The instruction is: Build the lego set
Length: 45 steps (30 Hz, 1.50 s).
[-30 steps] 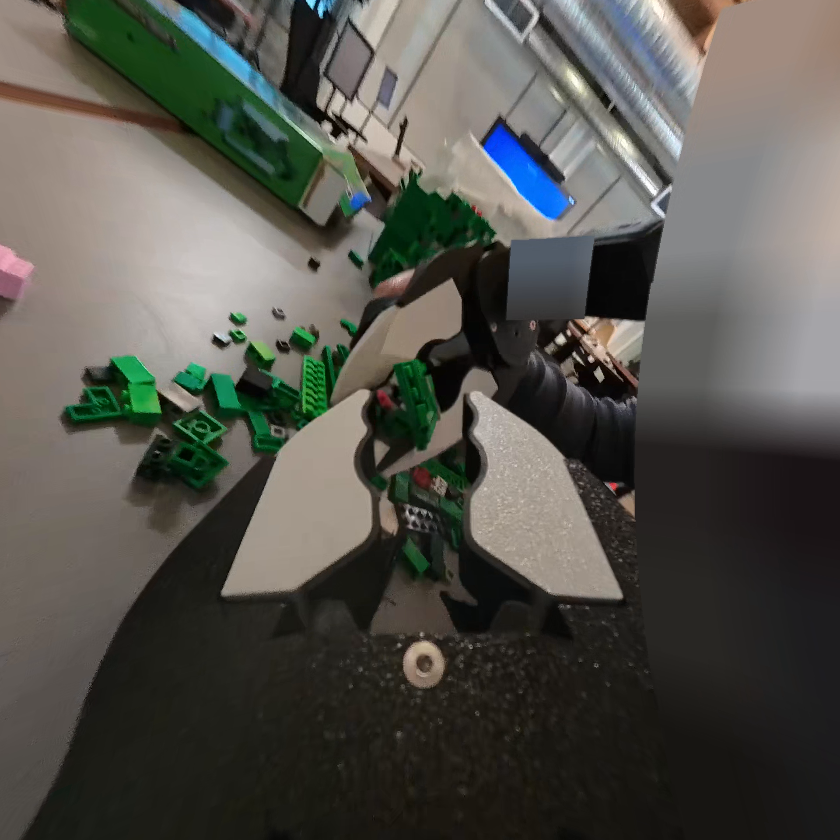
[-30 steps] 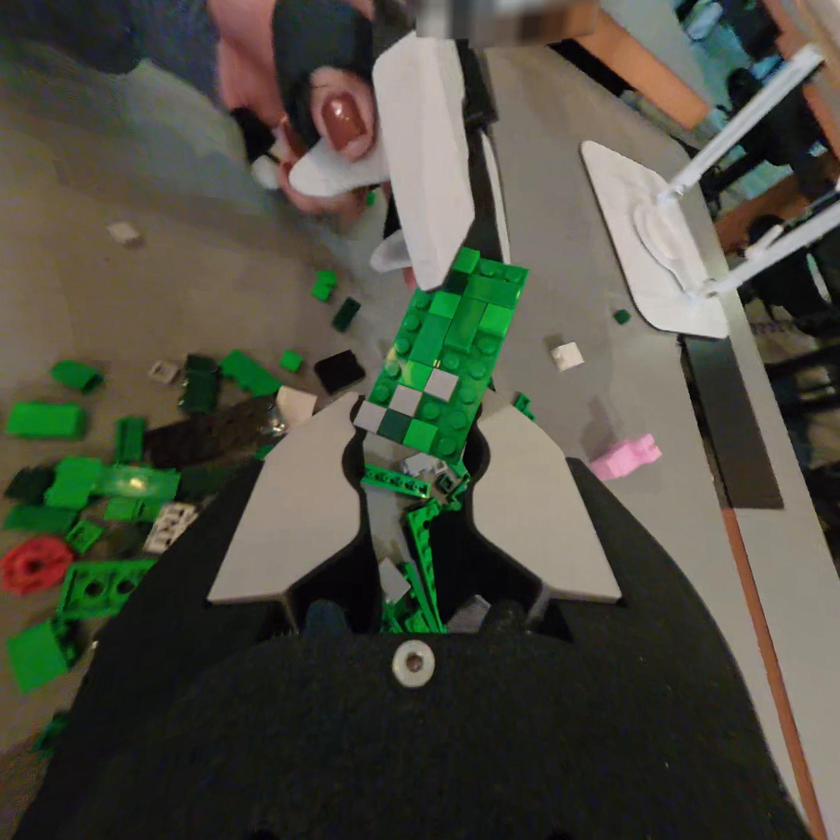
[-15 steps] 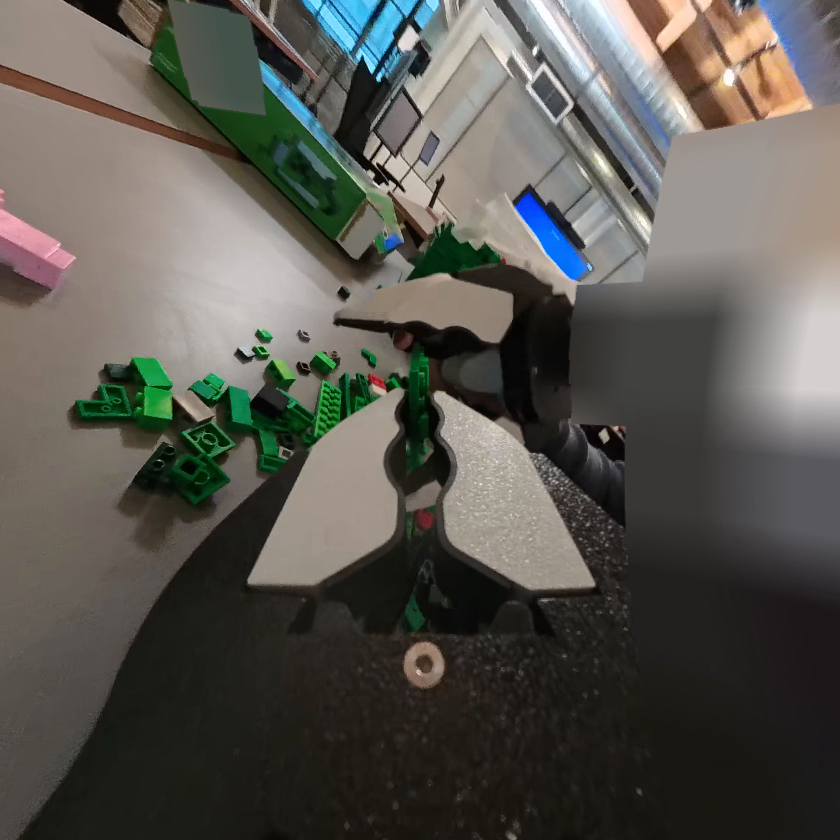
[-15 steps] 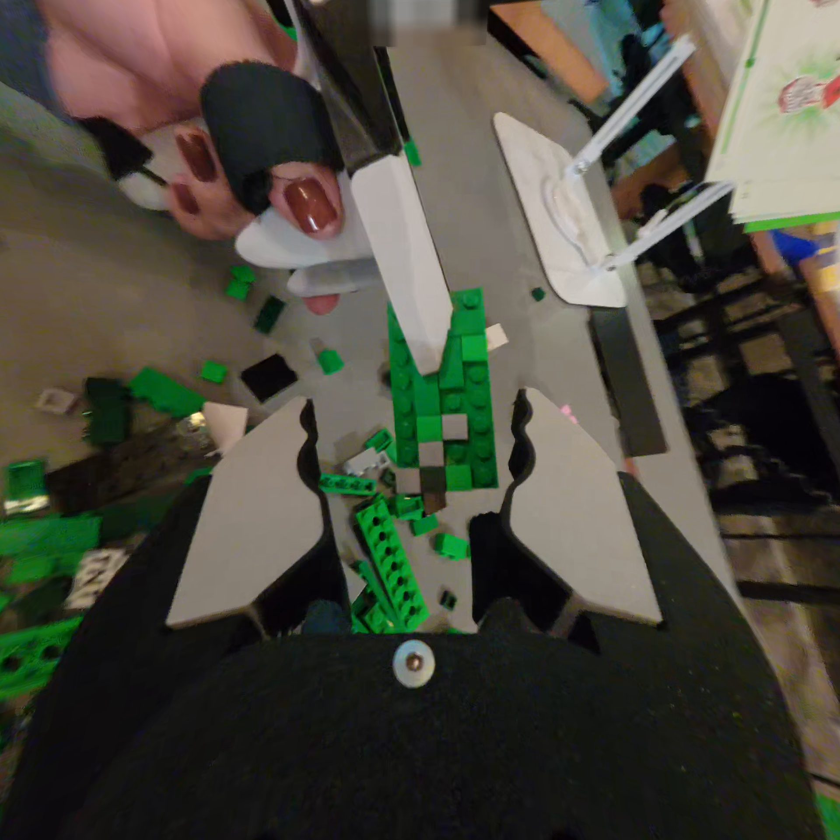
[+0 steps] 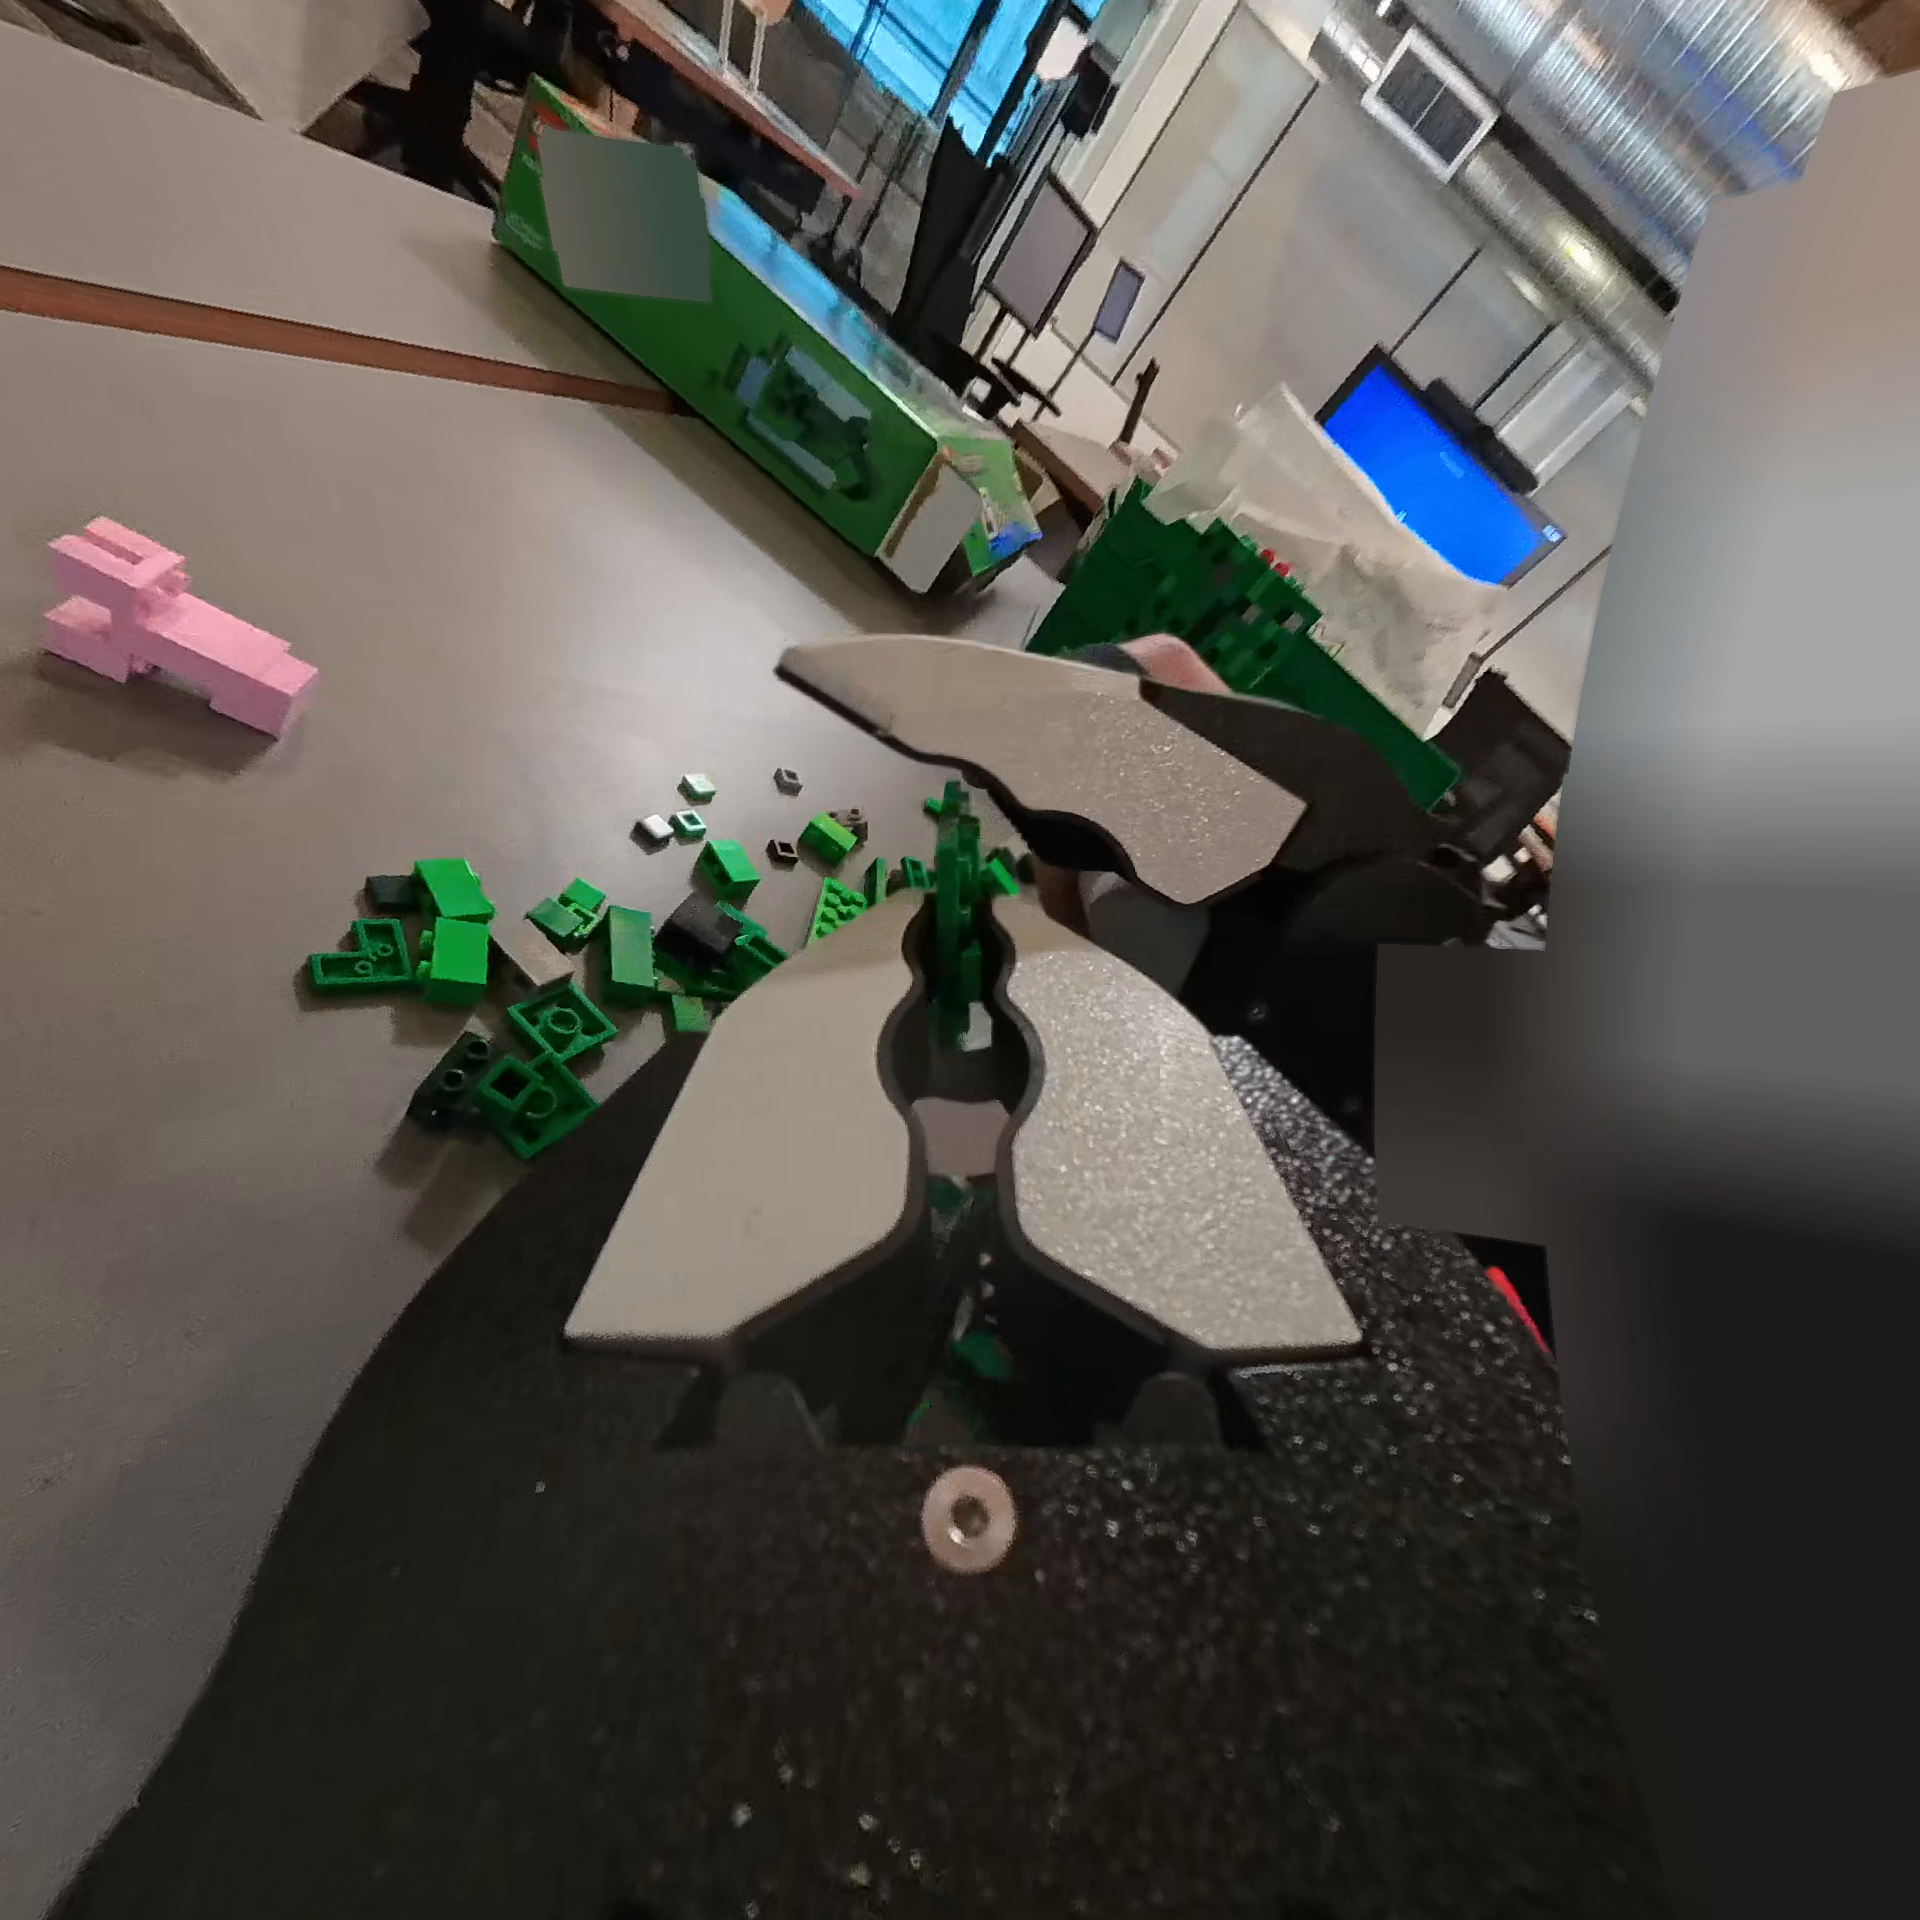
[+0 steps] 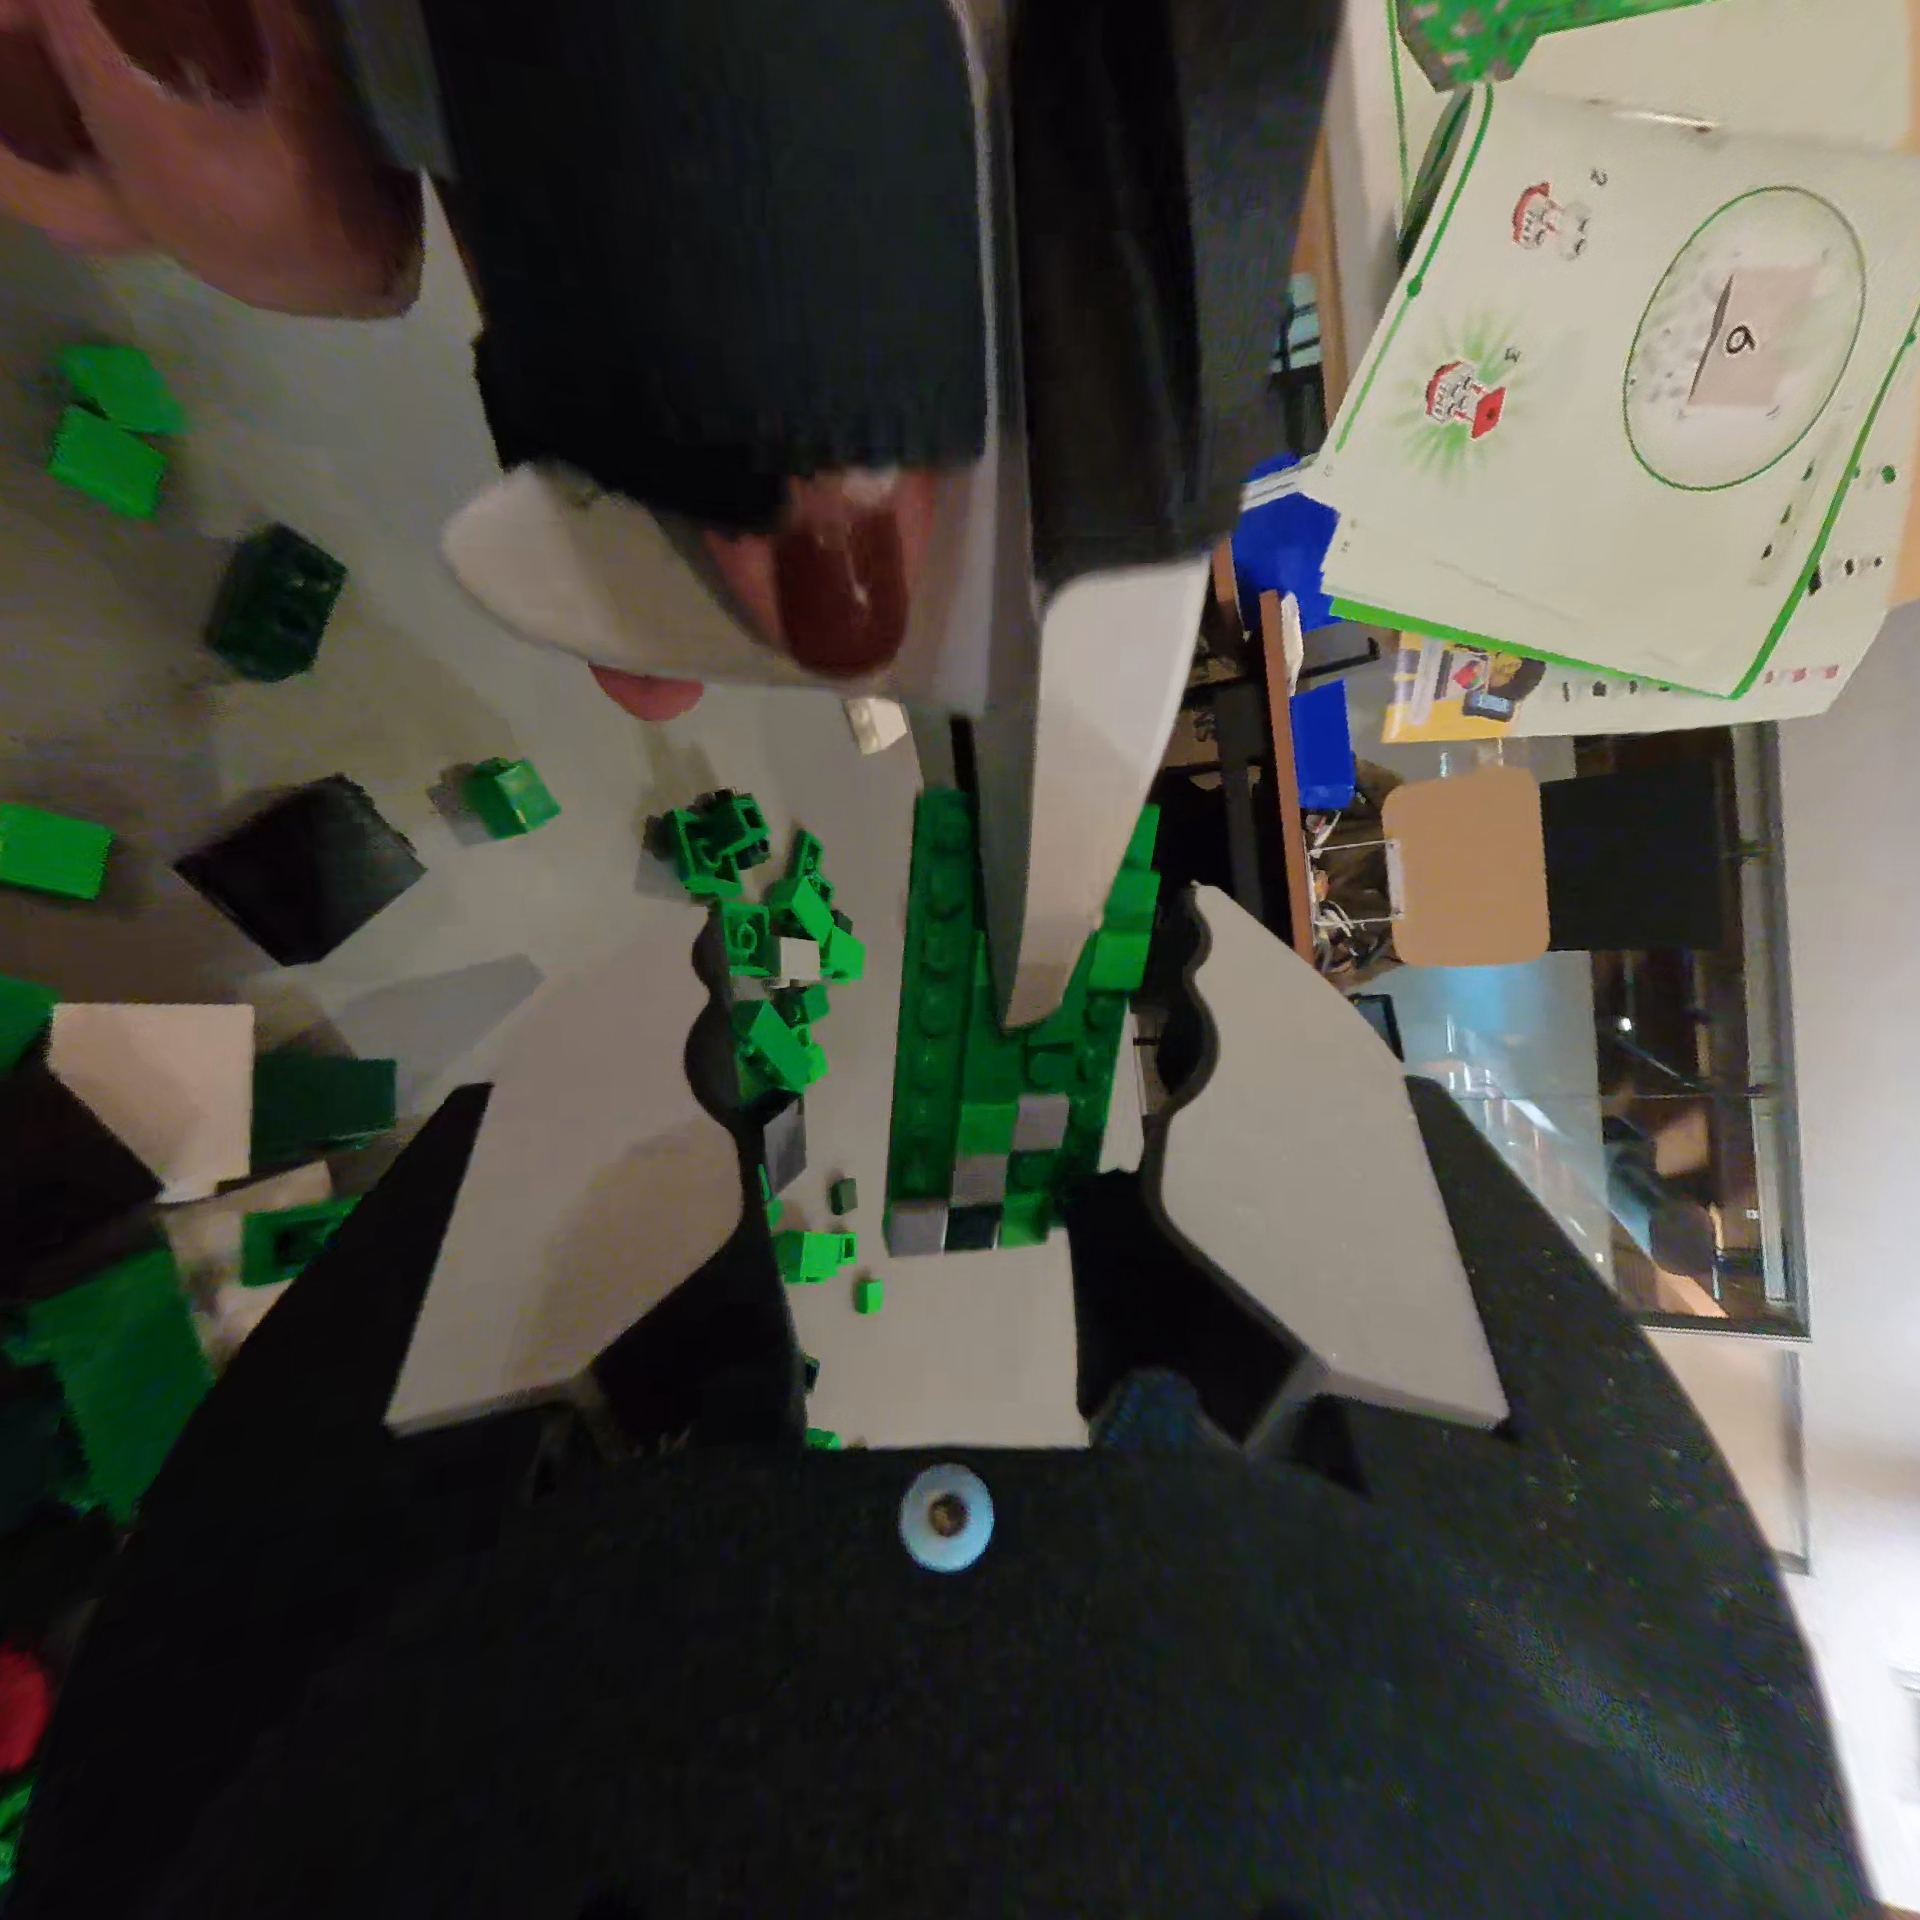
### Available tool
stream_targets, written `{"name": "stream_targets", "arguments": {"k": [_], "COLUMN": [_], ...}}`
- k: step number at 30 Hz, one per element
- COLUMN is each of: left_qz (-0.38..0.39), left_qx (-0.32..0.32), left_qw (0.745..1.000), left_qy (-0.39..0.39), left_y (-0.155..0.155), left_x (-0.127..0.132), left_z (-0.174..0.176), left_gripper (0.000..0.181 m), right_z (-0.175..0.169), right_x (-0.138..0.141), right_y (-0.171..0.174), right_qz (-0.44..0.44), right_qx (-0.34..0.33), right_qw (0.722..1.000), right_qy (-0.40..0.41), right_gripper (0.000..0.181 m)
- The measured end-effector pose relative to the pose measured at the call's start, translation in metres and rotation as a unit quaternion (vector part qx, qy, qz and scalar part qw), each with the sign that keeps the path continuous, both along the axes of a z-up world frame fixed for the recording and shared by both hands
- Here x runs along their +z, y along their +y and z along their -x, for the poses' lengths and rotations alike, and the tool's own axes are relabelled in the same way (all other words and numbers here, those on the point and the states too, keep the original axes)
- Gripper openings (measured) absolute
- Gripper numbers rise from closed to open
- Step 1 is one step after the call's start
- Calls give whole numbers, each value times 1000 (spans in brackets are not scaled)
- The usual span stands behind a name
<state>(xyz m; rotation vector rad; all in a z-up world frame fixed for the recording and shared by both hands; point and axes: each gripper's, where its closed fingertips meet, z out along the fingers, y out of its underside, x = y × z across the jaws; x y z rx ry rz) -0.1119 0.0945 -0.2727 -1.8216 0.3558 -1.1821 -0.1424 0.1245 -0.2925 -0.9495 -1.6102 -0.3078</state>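
My left hand-held gripper was pinched nearly closed on the green lego assembly, which stood edge-on between the tips in that view. In the right wrist view the same assembly showed its studded face, green with a few grey and dark tiles at its near end, hanging above the desk. My right hand-held gripper was spread wide, one finger on either side of the assembly; I could not tell whether either touched it. One pale finger of the left gripper lay across the assembly's far end.

Just beyond the left gripper's tips, the right gripper's big grey finger reached across and blocked much of what lay behind. Left of it, loose green bricks were scattered over the grey desk, with a few small dark and white pieces a little farther out. In the right wrist view a clump of small green parts sat just beside the assembly.

Farther left lay a pink brick figure, well apart from the pile. Behind the right gripper rose a larger green build, and beyond that the long green box sat near the desk's far edge. An open instruction booklet filled the upper right of the right wrist view.
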Motion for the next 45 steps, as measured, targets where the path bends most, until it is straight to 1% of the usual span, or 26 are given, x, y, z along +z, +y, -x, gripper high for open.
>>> {"name": "stream_targets", "arguments": {"k": [4,6,8,10,11,13,15,16,18,20,21,23,24,25,26,27,29,30,32,34,36,41,44,45], "left_qz": [-2,6,24,44,54,69,72,65,55,54,53,48,44,46,52,60,64,59,50,47,40,44,45,45], "left_qx": [-8,-12,-20,-18,-16,-18,-22,-24,-20,-19,-15,-17,-25,-44,-69,-90,-107,-103,-89,-73,-68,-73,-65,-63], "left_qw": [1000,1000,999,999,998,997,997,997,998,998,998,998,998,997,996,994,992,992,994,996,997,996,997,997], "left_qy": [26,26,10,-13,-22,-34,-35,-25,3,25,35,47,48,38,18,-3,-37,-45,-41,-18,3,3,12,13], "left_y": [-1,-2,-2,0,1,2,1,0,1,1,1,1,0,-4,-9,-13,-16,-15,-12,-8,-8,-9,-7,-7], "left_x": [-5,-8,-11,-14,-16,-21,-22,-23,-26,-31,-33,-35,-34,-33,-30,-27,-21,-19,-19,-23,-26,-26,-28,-28], "left_z": [-7,-9,-12,-14,-14,-15,-15,-14,-15,-17,-17,-19,-20,-22,-24,-24,-21,-19,-13,-9,-8,-7,-7,-6], "left_gripper": [5,5,6,5,5,5,5,5,5,5,5,6,7,14,24,32,38,37,21,6,4,3,2,2], "right_z": [1,0,-2,-3,-4,-5,-4,-3,-1,1,1,0,0,0,0,0,-1,-2,-2,-1,0,1,-1,-1], "right_x": [-9,-9,-5,-6,-9,-13,-17,-18,-24,-29,-30,-28,-29,-30,-31,-33,-37,-38,-37,-35,-37,-36,-37,-38], "right_y": [1,3,6,9,10,13,11,9,5,3,4,5,3,1,0,-3,-7,-7,-9,-12,-13,-11,-6,-6], "right_qz": [9,10,15,28,31,6,14,29,56,52,50,72,98,119,131,135,124,114,105,114,121,122,139,145], "right_qx": [-12,-13,-21,-30,-35,-39,-28,-18,-13,-14,-17,-15,-6,1,10,24,50,56,67,76,78,73,47,45], "right_qw": [1000,1000,1000,999,999,999,1000,999,998,999,999,997,995,992,991,990,991,992,992,990,989,989,988,987], "right_qy": [-14,-8,10,19,15,-1,1,6,5,-6,-4,20,30,37,39,35,25,23,27,41,42,50,55,55], "right_gripper": [84,74,51,40,39,38,41,43,53,59,58,40,39,39,39,39,39,39,38,39,39,41,52,52]}}
